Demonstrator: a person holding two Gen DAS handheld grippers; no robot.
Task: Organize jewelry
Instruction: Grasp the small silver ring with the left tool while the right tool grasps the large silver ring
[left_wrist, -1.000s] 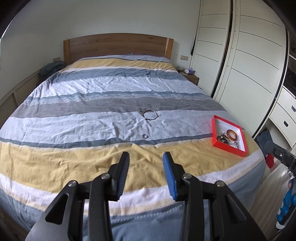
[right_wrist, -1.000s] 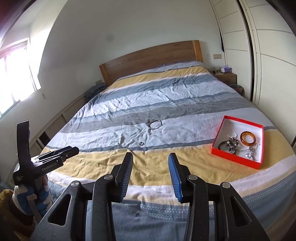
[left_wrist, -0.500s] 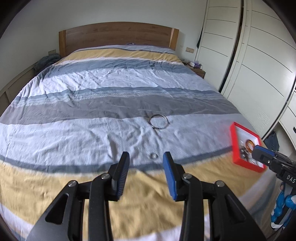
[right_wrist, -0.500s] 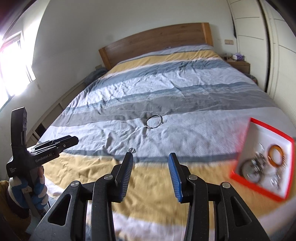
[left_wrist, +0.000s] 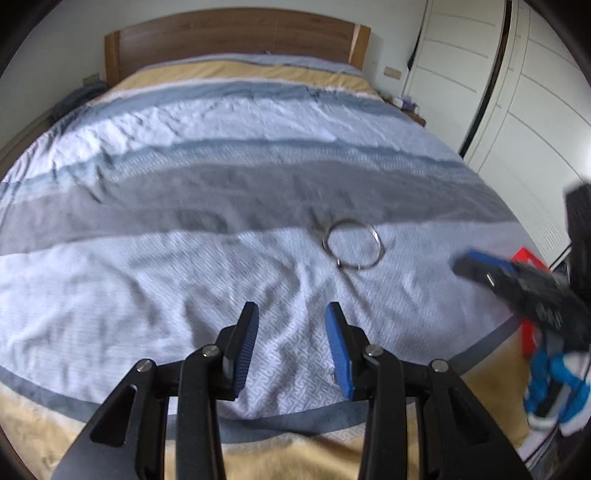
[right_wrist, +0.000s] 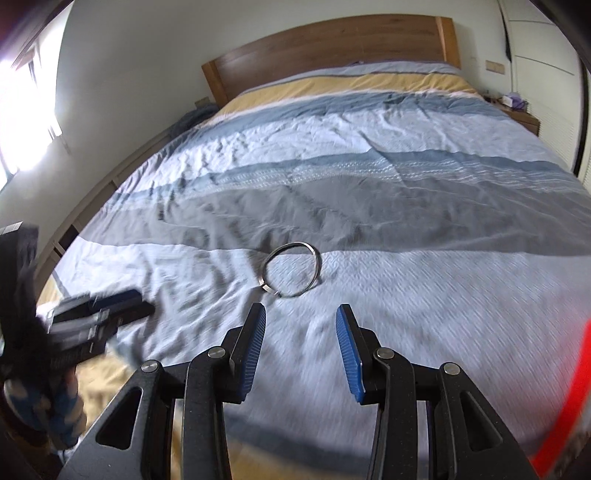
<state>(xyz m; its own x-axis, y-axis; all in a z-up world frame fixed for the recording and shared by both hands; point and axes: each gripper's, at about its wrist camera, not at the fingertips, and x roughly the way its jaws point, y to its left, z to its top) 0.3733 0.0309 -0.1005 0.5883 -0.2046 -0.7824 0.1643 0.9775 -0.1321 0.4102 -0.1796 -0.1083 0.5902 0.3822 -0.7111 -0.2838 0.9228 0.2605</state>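
Beyond both spread claws, left (left_wrist: 291, 345) and right (right_wrist: 301, 347), a silver bangle (right_wrist: 291, 269) lies on the striped duvet (right_wrist: 406, 206).

The red tray (right_wrist: 570, 402) shows in the right wrist view only as a blurred red streak cut off by the lower right edge, its contents unreadable. In the left wrist view, just 2 red slivers of it appear, mostly hidden behind the smeared right gripper (left_wrist: 465, 264). The left gripper (right_wrist: 146, 306) is motion-blurred at the right wrist view's left edge, so the printing on its body cannot be read. The gloved hand (right_wrist: 61, 410) below it is blurred and partly cut off.
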